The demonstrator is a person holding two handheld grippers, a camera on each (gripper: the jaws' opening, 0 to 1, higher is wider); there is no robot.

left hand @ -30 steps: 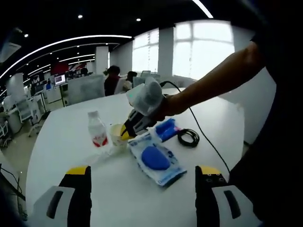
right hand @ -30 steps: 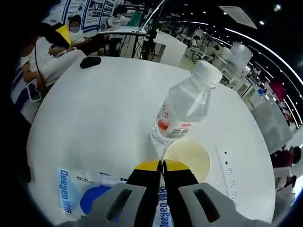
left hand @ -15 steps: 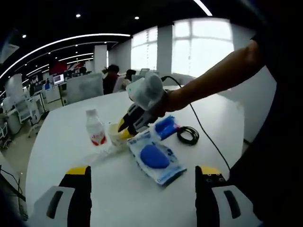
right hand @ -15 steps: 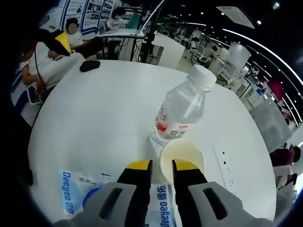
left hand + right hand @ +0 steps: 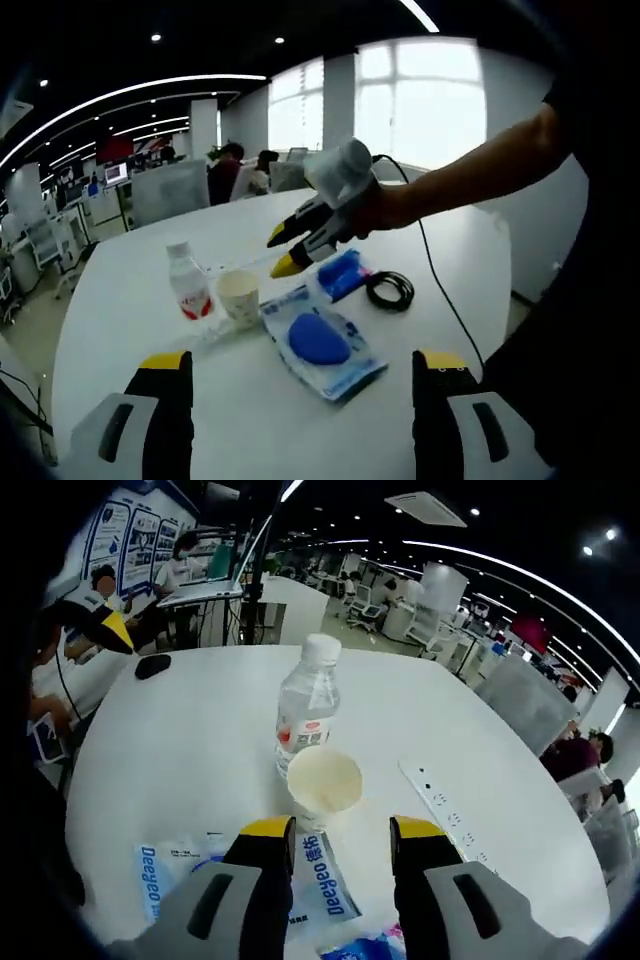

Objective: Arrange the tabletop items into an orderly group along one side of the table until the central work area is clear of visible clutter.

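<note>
1. Your right gripper has lifted and pulled back from the cup since a second ago, and its jaws, then pressed together, now stand apart with nothing between them.
2. Largest is the round white table; everything sits toward its middle.
3. Your left gripper hangs over the near edge, jaws spread wide and empty, well apart from the items.
4. From the left gripper view you see your right gripper raised above the table, yellow tips pointing down toward the cup, not touching it.
5. A pack with a blue oval lies flat just beside the cup; a second blue pack lies behind it.
6. In the right gripper view the pack shows under the jaws with blue lettering.
7. The bottle stands upright just beside the cup; in the right gripper view the bottle is behind the cup, so close you cannot tell whether they touch.
8. A white power strip lies beside the cup in the right gripper view.
9. A coiled black cable lies near the blue pack in the left gripper view.
10. A small black object, perhaps a mouse, sits far across the table.
</note>
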